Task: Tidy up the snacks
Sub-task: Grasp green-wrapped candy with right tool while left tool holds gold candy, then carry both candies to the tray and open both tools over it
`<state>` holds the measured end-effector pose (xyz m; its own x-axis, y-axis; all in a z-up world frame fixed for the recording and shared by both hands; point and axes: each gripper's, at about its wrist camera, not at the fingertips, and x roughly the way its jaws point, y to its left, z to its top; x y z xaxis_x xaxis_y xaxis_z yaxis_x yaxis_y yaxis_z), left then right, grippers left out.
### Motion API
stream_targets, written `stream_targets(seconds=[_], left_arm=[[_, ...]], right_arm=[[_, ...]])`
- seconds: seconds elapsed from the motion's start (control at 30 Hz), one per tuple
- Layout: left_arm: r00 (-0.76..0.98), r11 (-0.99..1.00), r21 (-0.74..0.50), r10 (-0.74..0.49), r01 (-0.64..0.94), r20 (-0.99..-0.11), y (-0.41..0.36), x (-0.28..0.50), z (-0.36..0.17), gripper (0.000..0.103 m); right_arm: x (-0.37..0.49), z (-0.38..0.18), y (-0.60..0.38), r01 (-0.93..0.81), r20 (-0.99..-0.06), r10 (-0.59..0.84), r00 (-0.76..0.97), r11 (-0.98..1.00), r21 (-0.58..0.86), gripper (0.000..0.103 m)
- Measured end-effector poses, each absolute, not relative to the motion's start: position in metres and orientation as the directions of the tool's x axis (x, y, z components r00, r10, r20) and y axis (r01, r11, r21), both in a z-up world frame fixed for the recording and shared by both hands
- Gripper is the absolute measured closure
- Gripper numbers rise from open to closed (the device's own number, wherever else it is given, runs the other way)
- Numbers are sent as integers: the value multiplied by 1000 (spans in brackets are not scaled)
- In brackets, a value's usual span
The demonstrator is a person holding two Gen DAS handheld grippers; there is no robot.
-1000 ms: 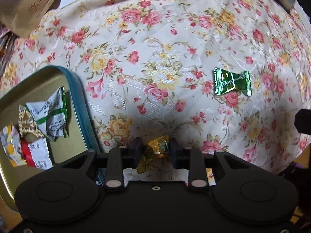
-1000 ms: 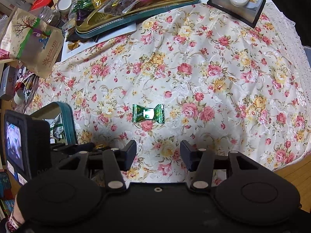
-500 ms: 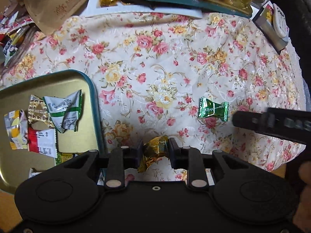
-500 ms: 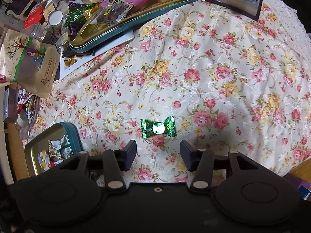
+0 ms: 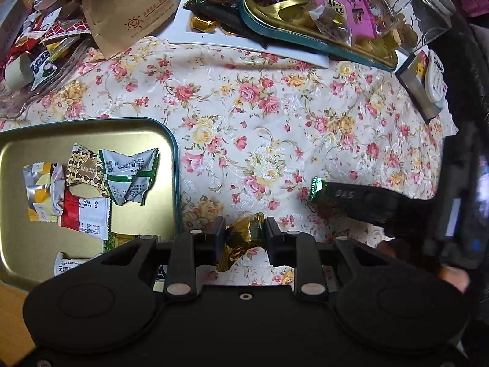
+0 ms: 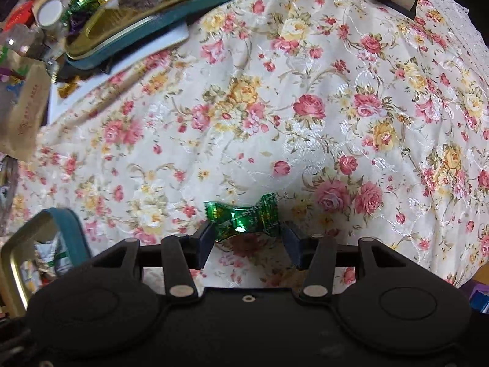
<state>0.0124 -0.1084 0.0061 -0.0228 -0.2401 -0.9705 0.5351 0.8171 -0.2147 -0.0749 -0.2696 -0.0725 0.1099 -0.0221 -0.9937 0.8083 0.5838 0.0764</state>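
Your left gripper (image 5: 244, 234) has its jaws clamped on a gold candy (image 5: 241, 238), held above the flowered tablecloth (image 5: 275, 122) just right of the near tin tray (image 5: 175, 165). Your right gripper (image 6: 246, 241) points down at the green candy (image 6: 241, 218); jaws apart, one each side of it, wrapper ends close to the pads, and you can't tell if they touch. That candy lies flat on the cloth. Near tray holds several wrapped snacks: a white-and-green packet (image 5: 131, 177), a red-and-white packet (image 5: 84, 217), a brown patterned one (image 5: 85, 168). Far edge of the table: second tray (image 5: 305, 35) heaped with sweets, a brown paper bag (image 5: 131, 9) to its left, a clear jar (image 5: 428, 12) to its right.
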Motion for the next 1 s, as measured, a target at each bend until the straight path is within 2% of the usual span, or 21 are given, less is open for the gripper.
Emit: stream_targets(seconds=[0.07, 0.13, 0.3, 0.37, 0.43, 0.53, 0.77, 1.0], left_arm=[[-25, 819, -223, -248, 528, -968, -107, 14, 7, 68], [-23, 821, -225, -250, 525, -968, -106, 14, 8, 68], [-23, 823, -222, -247, 522, -969, -106, 13, 8, 68], [-25, 823, -219, -243, 524, -970, -106, 12, 7, 68], [-25, 822, -216, -239, 526, -971, -107, 12, 6, 68], [-23, 825, -214, -237, 522, -971, -108, 12, 6, 68], [-1, 831, -206, -240, 517, -971, -106, 14, 12, 68], [8, 844, -205, -240, 496, -971, -98, 20, 14, 68]], right_arm=[[-71, -81, -267, 804, -995, -42, 95, 592, 52, 48], [-68, -80, -262, 795, -992, -78, 102, 606, 35, 50], [-64, -83, -263, 805, -993, -72, 94, 592, 33, 48], [-62, -84, -263, 798, -994, -77, 78, 603, 16, 54], [-59, -85, -264, 790, -994, -91, 57, 613, -11, 68], [-58, -85, -264, 773, -995, -82, 61, 634, -5, 81], [-69, -74, -266, 776, -995, -58, 80, 631, 25, 86], [-87, -36, -272, 771, -985, -38, 170, 628, 109, 86]])
